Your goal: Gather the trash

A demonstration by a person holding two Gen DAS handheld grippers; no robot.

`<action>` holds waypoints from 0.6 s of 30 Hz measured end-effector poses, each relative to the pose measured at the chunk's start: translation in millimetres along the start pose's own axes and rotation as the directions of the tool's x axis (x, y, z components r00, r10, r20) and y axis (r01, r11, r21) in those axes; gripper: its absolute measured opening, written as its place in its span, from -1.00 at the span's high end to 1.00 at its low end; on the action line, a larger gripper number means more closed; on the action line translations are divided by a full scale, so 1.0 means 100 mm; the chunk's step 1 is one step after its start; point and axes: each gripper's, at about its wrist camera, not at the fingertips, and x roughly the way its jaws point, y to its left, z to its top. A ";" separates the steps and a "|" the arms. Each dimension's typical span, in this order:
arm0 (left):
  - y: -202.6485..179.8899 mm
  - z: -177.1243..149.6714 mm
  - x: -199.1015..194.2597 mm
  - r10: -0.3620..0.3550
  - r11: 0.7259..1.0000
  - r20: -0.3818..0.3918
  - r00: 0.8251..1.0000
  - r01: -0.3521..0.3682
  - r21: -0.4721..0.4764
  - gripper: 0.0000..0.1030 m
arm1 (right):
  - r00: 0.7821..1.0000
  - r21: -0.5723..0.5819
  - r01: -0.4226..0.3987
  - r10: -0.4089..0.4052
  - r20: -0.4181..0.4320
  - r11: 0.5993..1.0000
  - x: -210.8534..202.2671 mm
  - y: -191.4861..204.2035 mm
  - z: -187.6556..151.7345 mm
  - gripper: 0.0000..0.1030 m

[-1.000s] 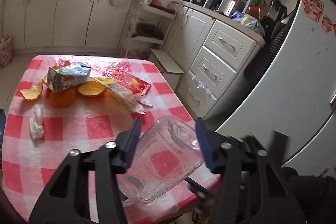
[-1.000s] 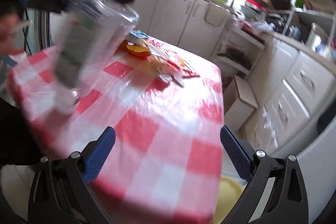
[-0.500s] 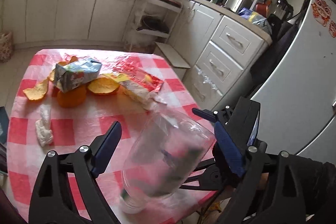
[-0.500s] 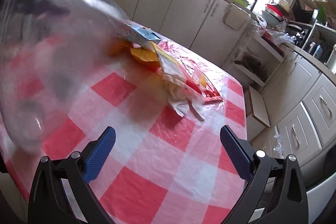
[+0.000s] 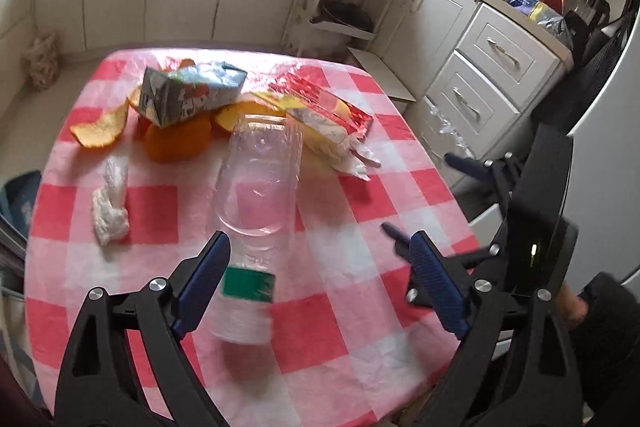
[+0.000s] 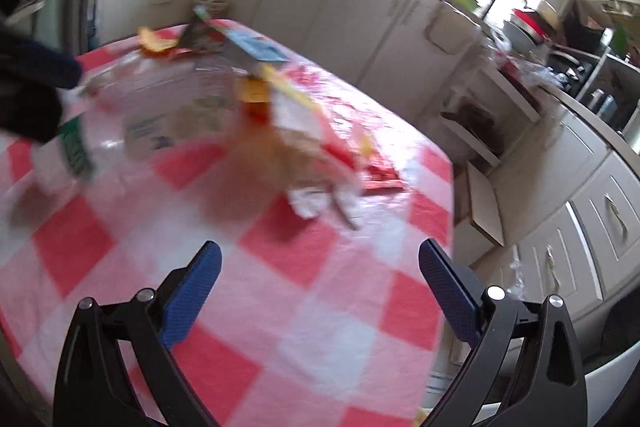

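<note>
Jaws on both grippers, left (image 5: 320,255) and right (image 6: 320,267), gape wide, gripping nothing; bottle (image 5: 256,195) lies between left's, so center it, squeeze gently.

No legible text on the bottle's green label (image 5: 249,284) or the carton (image 5: 192,94).

Bottle (image 5: 256,187) — now free of left fingers (image 5: 204,279)
</note>
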 end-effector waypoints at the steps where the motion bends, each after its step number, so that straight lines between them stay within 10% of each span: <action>1: -0.01 0.02 0.03 0.025 1.000 0.000 1.000 -0.025 -0.001 -0.69 | 1.000 0.000 0.004 -0.004 -0.003 1.000 0.03 -0.03 0.02 -0.85; 13: 0.27 0.09 0.28 0.211 0.969 -0.068 0.975 -0.218 -0.120 -0.69 | 0.994 -0.209 0.052 -0.030 0.107 0.977 0.41 0.35 0.54 -0.82; 16: 0.33 0.13 0.28 0.194 0.967 -0.067 0.979 -0.202 -0.155 -0.69 | 0.995 -0.203 0.049 -0.030 0.100 0.978 0.54 0.33 0.64 -0.29; 18: 0.30 0.16 0.30 0.190 0.969 -0.057 0.980 -0.196 -0.150 -0.69 | 0.998 -0.166 0.028 -0.017 0.067 0.986 0.61 0.25 0.68 0.62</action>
